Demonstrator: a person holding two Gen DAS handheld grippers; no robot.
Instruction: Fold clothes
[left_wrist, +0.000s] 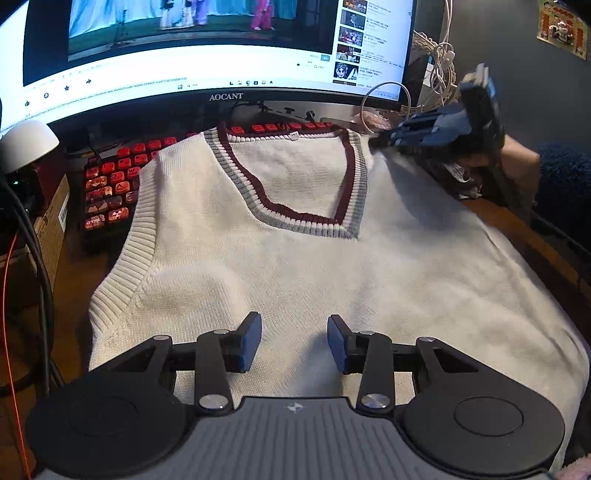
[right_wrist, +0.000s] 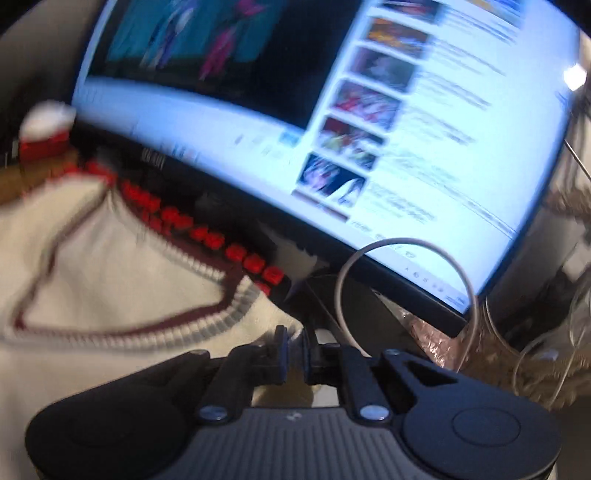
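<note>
The cream knit vest lies flat, front up, on the counter, its neckline draped over a red-lit keyboard below the monitor; the right hand-held gripper is clamped on the vest's shoulder corner; the left hand-held gripper hovers apart over the hem; to fold cleanly, pinch the hem on the same side too, then carry both across together, avoiding the loose cable.

A cream knitted sleeveless vest with a maroon-and-grey striped V-neck is lying flat, front up, on the tabletop, its collar end resting over a red-lit keyboard.
</note>
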